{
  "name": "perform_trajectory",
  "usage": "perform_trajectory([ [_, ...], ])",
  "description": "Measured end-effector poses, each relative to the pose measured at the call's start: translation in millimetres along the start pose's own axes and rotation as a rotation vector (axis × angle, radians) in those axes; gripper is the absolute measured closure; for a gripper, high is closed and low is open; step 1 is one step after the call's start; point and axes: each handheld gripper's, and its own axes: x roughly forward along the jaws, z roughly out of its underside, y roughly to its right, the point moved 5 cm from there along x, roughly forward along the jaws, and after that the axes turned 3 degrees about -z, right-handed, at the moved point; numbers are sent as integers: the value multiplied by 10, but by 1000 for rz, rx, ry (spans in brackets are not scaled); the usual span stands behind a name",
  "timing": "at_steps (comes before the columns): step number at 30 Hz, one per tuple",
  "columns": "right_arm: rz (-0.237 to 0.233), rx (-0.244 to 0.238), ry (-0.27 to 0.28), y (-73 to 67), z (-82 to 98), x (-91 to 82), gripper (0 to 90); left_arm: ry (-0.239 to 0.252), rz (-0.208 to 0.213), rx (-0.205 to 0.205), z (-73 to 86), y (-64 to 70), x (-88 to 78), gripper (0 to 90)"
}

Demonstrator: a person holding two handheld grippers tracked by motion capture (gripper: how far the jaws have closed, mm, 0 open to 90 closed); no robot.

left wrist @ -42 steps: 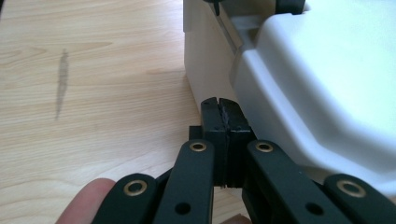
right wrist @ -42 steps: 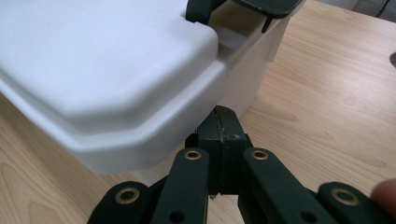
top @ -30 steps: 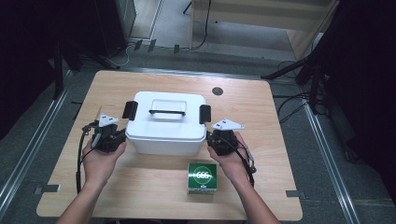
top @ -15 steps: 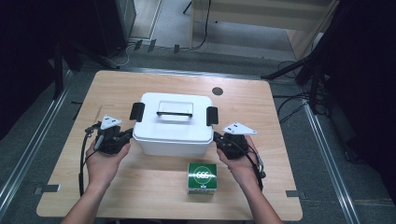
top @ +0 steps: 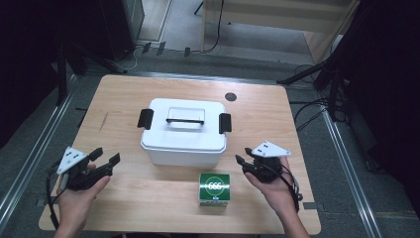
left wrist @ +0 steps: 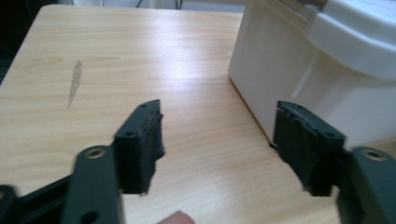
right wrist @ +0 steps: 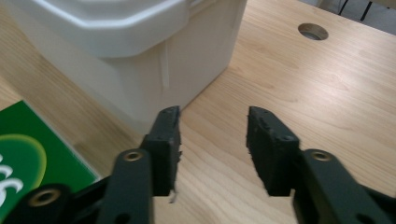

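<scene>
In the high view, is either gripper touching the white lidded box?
No: the left gripper and right gripper both sit apart from the white box, bare table showing between.

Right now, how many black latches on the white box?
2: left latch on the white box's left end, right latch on its right end. Far side is hidden.

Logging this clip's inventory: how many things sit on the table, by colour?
White: 1, the lidded storage box
Green: 1, the small box
Total: 2
</scene>
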Motion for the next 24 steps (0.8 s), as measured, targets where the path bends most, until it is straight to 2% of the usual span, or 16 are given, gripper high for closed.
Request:
perform_trajectory([
  [4, 23, -3, -13, 74, 90, -129, 277, 36, -42, -34, 204, -154, -152, 253],
  [5, 19, 0, -21, 90, 111, -149, 183, 38, -51, -40, 244, -177, -170, 242],
  [7, -17, -8, -46, 105, 141, -189, 91, 13, -65, -62, 345, -238, -193, 175],
  [9, -74, -24, -71, 92, 140, -241, 0, -23, -45, -97, 422, -293, -202, 115],
  [11, -61, -79, -78, 84, 125, -293, 0, -36, -44, -73, 493, -327, -206, 52],
  [14, -63, -116, -101, 96, 64, -357, 0, -43, -45, -70, 534, -374, -194, 1],
  [16, -66, -134, -108, 106, 13, -387, 0, -34, -68, -67, 548, -399, -184, 1],
  [19, -82, -175, -120, 113, -69, -423, 0, -58, -135, -44, 579, -401, -146, 1],
  [20, -81, -184, -125, 113, -92, -432, 0, -68, -156, -24, 587, -385, -131, 1],
  [21, -91, -195, -133, 112, -123, -440, 0, -77, -168, 6, 595, -356, -113, 1],
  [24, -122, -231, -150, 106, -209, -447, 0, -86, -177, 41, 596, -314, -92, 1],
])
